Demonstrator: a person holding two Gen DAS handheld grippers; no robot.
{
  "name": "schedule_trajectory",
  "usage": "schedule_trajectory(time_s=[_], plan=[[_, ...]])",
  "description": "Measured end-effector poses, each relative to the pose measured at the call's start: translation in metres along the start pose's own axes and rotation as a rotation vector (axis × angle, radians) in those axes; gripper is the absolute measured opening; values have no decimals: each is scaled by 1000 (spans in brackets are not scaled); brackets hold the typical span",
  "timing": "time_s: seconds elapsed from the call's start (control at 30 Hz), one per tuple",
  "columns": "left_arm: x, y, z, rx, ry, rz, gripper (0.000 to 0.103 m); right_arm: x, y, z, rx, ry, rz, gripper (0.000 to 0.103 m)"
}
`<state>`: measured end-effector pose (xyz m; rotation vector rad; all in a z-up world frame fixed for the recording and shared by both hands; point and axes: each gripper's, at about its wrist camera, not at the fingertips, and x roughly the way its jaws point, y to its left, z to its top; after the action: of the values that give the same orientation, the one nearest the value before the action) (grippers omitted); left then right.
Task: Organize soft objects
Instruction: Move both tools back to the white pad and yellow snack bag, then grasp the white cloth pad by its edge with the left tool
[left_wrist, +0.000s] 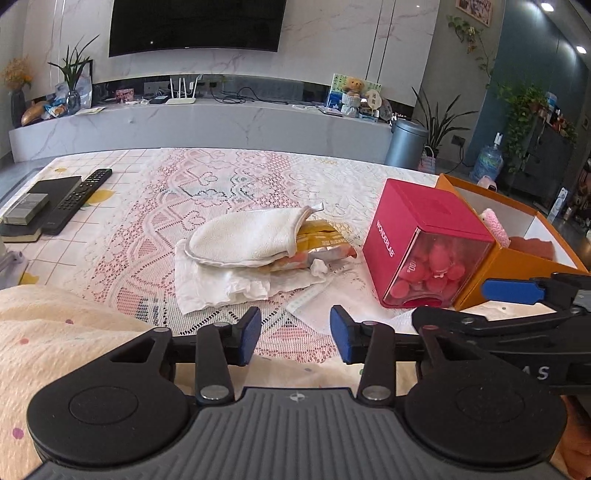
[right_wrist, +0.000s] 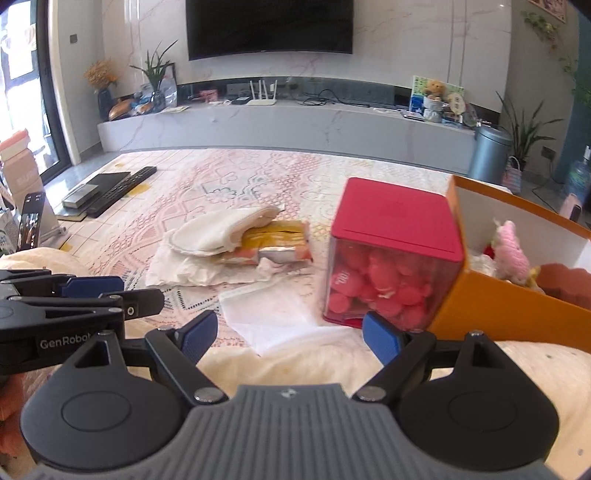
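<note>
Both grippers hung over the near edge of the table (left_wrist: 122, 192), neither grasping anything. Left gripper (left_wrist: 294, 334): jaws partly apart, only lace cloth between them. Right gripper (right_wrist: 290, 334): jaws spread wide, released; its right pad overlapped the red box (right_wrist: 391, 254) in view, contact unclear. Soft stuff sat mid-table: white cloth (left_wrist: 245, 236) draped over a yellow packet (left_wrist: 319, 242), hiding most of it, print unreadable. Crumpled tissue (left_wrist: 221, 288) lay under both. Flat clear bag (right_wrist: 273, 317) near the front, edges hard to make out. Orange box (right_wrist: 517, 306) touched the red box, cut off at right; pink knit toy (right_wrist: 511, 253) inside, other contents partly hidden. Cream blanket (left_wrist: 55, 325) covered the foreground.
</note>
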<state>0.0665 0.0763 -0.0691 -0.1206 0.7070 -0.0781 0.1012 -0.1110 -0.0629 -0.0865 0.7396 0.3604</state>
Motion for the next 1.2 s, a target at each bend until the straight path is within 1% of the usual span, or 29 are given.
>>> schedule_trajectory(time_s=[0.07, 0.1, 0.17, 0.27, 0.43, 0.57, 0.6, 0.67, 0.73, 0.83, 0.9, 1.03, 1.1, 1.13, 1.17, 1.2], plan=[[1, 4, 2, -7, -4, -9, 44, 6, 5, 3, -7, 6, 4, 85], [1, 7, 4, -14, -1, -21, 42, 9, 6, 5, -9, 9, 6, 84], [5, 10, 7, -18, 26, -25, 40, 15, 10, 8, -12, 14, 8, 84], [7, 15, 10, -16, 30, -15, 40, 23, 12, 13, -21, 18, 13, 84], [15, 29, 23, -11, 62, -16, 39, 36, 19, 23, -42, 11, 21, 84], [25, 40, 36, 16, 80, -1, 31, 47, 24, 33, -61, 3, 26, 84], [27, 43, 40, 16, 84, -6, 29, 49, 25, 36, -66, -1, 27, 84], [31, 51, 46, 7, 85, -8, 28, 54, 27, 42, -75, -7, 31, 84], [36, 58, 49, 1, 82, -4, 23, 60, 27, 47, -84, -11, 35, 84], [44, 68, 52, -25, 91, -16, 22, 72, 30, 55, -106, -12, 38, 82], [50, 71, 53, -34, 103, -34, 21, 81, 33, 60, -127, -7, 36, 78], [65, 65, 61, 15, 107, -51, 22, 100, 35, 70, -157, 13, 45, 72], [74, 60, 67, 51, 106, -63, 22, 108, 34, 77, -175, 23, 48, 65], [80, 56, 70, 74, 117, -72, 29, 111, 34, 80, -184, 24, 45, 63], [86, 53, 72, 96, 125, -79, 33, 114, 34, 83, -193, 25, 41, 61], [92, 49, 73, 122, 131, -77, 40, 116, 32, 86, -204, 28, 34, 59]])
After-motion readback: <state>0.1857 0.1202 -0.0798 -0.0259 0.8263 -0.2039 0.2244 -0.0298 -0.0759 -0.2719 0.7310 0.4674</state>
